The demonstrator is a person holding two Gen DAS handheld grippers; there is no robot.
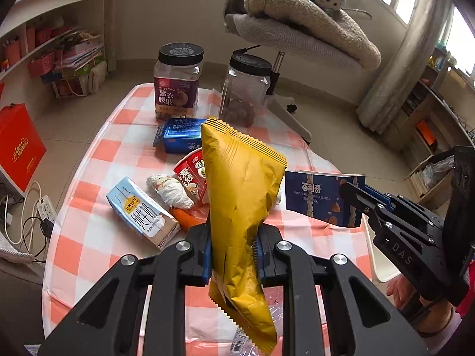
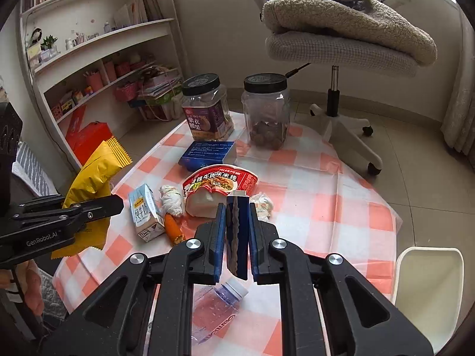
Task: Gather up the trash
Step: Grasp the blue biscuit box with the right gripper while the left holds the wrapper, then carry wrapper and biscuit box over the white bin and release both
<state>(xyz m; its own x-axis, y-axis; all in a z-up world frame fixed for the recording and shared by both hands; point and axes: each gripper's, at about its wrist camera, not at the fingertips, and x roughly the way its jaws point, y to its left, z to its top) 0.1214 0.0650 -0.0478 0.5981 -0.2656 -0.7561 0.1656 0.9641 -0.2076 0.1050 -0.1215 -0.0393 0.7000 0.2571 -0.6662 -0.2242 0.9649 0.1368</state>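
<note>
My left gripper is shut on a yellow snack bag and holds it above the checked table; the bag also shows in the right wrist view. My right gripper is shut on a dark blue biscuit box, seen side-on in the left wrist view. On the table lie a milk carton, crumpled wrappers, an orange wrapper, a red noodle bowl and a plastic bottle.
Two black-lidded jars and a blue box stand at the table's far side. A white bin sits right of the table. A swivel chair with a blanket stands behind; shelves are at the left.
</note>
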